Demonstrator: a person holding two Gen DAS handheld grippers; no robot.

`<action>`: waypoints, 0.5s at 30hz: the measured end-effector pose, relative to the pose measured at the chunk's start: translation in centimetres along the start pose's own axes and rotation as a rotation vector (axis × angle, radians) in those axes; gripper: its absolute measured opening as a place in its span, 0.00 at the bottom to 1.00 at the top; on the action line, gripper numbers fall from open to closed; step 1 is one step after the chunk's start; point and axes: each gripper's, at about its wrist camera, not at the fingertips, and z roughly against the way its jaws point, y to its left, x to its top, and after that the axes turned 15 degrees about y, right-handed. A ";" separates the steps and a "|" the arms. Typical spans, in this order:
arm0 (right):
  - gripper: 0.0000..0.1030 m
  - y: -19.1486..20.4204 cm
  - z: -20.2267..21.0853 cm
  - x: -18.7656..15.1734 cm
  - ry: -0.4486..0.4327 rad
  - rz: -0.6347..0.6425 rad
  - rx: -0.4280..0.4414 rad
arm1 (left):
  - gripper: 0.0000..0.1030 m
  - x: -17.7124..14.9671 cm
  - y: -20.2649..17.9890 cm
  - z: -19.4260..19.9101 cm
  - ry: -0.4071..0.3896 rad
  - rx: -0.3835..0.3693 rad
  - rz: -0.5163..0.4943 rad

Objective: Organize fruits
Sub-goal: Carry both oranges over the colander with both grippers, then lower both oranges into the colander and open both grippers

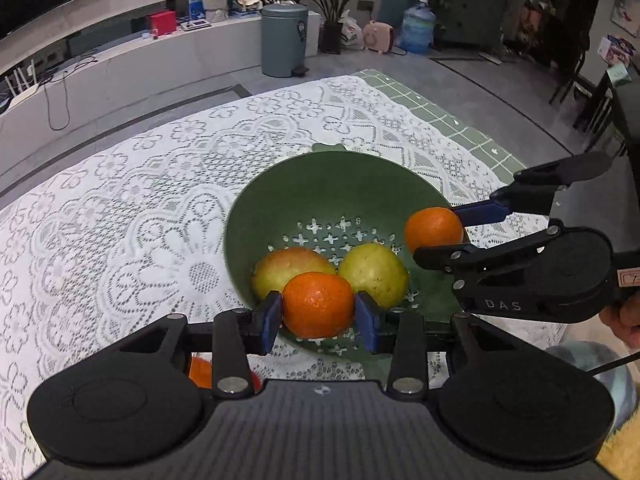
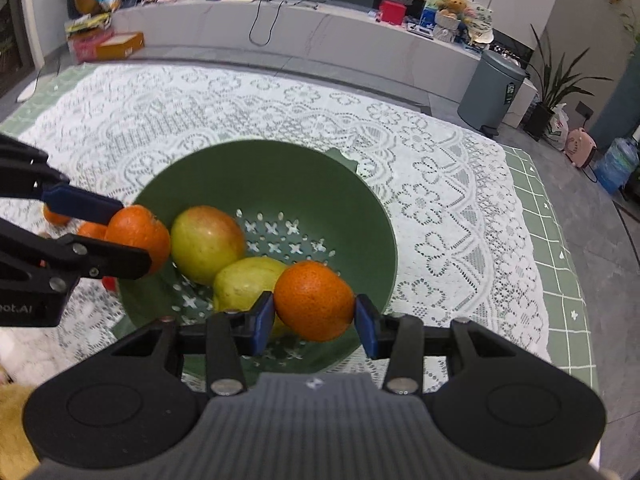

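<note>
A green colander bowl (image 1: pixel 320 184) sits on the lace tablecloth; it also shows in the right wrist view (image 2: pixel 280 168). Two yellow-green apples (image 1: pixel 292 266) (image 1: pixel 374 274) lie in it, also seen from the right (image 2: pixel 206 242) (image 2: pixel 248 282). My left gripper (image 1: pixel 318 316) is shut on an orange (image 1: pixel 318 304) above the bowl's near rim. My right gripper (image 2: pixel 314 316) is shut on another orange (image 2: pixel 314 300) over the bowl's right rim. Each gripper shows in the other's view (image 1: pixel 440 232) (image 2: pixel 136 236).
More oranges (image 2: pixel 56 216) (image 2: pixel 92 230) and a small red fruit (image 2: pixel 109 283) lie on the cloth left of the bowl. One orange (image 1: pixel 200 372) shows under my left gripper. A grey bin (image 1: pixel 284 38) stands on the floor beyond the table.
</note>
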 end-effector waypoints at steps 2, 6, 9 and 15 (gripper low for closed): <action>0.40 -0.1 -0.4 0.2 0.014 0.015 -0.006 | 0.44 0.4 0.0 -0.6 0.015 0.000 -0.004; 0.40 -0.1 -1.2 0.5 0.037 0.042 -0.007 | 0.44 0.8 0.2 -1.5 0.045 -0.007 -0.009; 0.40 0.1 -1.8 0.7 0.052 0.066 -0.012 | 0.44 1.0 0.3 -2.3 0.069 -0.004 -0.012; 0.40 0.1 -2.5 1.2 0.064 0.099 -0.034 | 0.44 1.2 0.2 -2.7 0.070 -0.019 -0.028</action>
